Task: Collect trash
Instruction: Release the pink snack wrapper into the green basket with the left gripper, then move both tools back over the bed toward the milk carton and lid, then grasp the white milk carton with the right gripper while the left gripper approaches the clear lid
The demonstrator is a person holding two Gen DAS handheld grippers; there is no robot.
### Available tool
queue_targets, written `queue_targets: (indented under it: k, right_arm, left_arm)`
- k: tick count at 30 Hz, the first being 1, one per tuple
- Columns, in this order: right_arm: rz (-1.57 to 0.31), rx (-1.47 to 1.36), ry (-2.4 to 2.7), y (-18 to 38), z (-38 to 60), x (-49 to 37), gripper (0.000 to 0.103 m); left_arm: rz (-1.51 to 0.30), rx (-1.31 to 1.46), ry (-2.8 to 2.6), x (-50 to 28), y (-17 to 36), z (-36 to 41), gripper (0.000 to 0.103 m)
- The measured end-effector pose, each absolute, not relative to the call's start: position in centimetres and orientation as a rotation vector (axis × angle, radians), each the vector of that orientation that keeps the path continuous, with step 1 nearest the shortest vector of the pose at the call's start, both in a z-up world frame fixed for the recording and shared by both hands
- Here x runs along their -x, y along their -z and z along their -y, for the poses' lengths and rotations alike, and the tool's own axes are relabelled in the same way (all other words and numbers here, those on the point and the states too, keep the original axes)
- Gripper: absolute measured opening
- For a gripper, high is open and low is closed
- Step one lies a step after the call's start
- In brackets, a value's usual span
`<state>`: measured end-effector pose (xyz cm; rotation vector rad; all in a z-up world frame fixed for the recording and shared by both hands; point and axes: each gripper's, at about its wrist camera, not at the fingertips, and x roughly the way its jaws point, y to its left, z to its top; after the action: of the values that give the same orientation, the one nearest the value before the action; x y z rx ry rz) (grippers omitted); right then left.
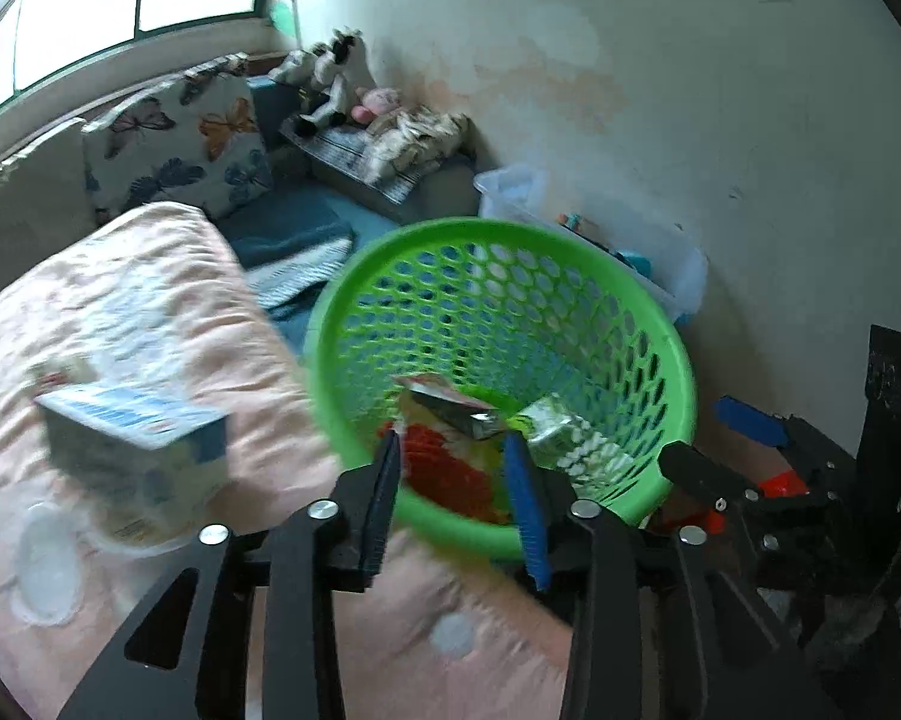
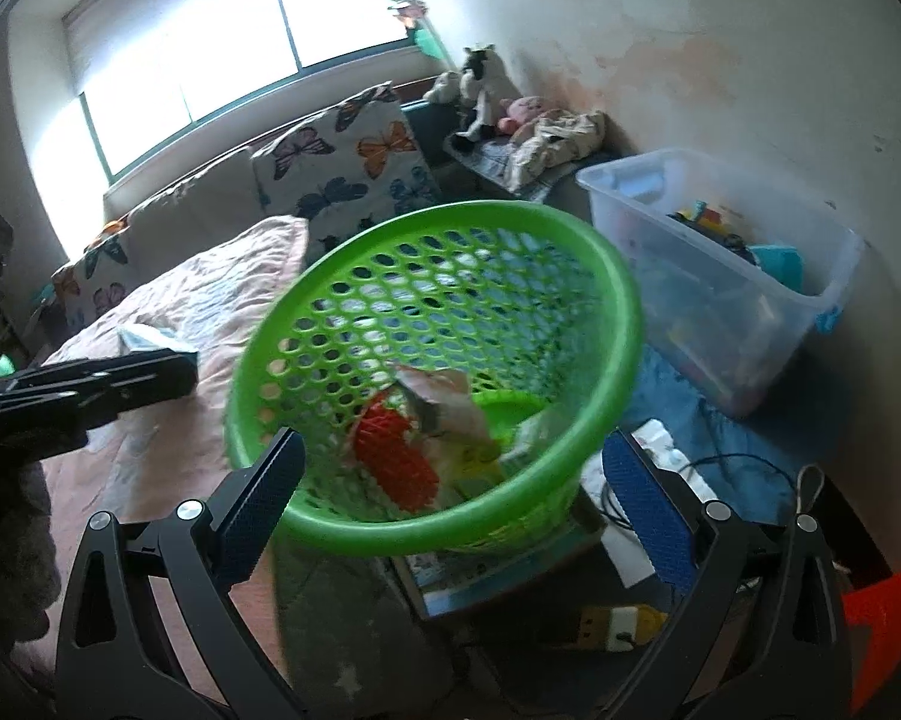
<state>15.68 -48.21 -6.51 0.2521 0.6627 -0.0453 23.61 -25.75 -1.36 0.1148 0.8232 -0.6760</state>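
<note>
Left wrist view: the left tongs [image 1: 453,450] stand partly apart, gripping nothing, over the near rim of the green mesh basket [image 1: 570,252]. Crumpled wrappers [image 1: 450,405] lie inside it. A blurred carton [image 1: 132,456] sits on the pink bed [image 1: 150,276] at 9 o'clock. Right tongs [image 2: 456,474] spread wide, straddling the basket.

A home bedroom: pink quilted bed [image 1: 150,300], butterfly pillow [image 2: 342,168], stuffed toys [image 2: 480,90].
</note>
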Motion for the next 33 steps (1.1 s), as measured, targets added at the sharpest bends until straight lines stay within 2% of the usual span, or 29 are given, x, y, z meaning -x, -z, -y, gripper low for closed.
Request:
queue_targets:
  k: [4,6,9,11,14,26,33]
  right_arm:
    - [-0.627,-0.221,0.018,5.7,46.4,-15.8,0.099]
    - [-0.61,-0.203,-0.006,5.1,45.4,-16.0,0.099]
    - [-0.588,-0.203,-0.031,4.5,44.2,-16.3,0.099]
    - [-0.609,-0.193,-0.061,4.1,43.3,-16.9,0.099]
    - [-0.625,-0.148,-0.082,3.7,41.5,-17.6,0.099]
    - [-0.686,-0.017,-0.318,3.0,33.8,-21.5,0.098]
    - [-0.72,-0.02,-0.439,1.6,31.3,-24.1,0.098]
  left_arm:
    - [-0.802,-0.085,0.628,-22.6,0.7,22.2,0.045]
    - [-0.787,-0.081,0.595,-22.0,0.4,20.7,0.05]
    - [-0.764,-0.058,0.548,-21.5,-0.1,17.8,0.052]
    - [-0.76,-0.033,0.521,-21.4,-0.3,16.2,0.057]
    - [-0.747,-0.009,0.473,-21.0,-0.6,13.6,0.058]
    - [-0.756,0.056,0.325,-19.8,-0.1,5.3,0.074]
    - [-0.751,0.08,0.291,-19.7,-0.1,3.6,0.076]
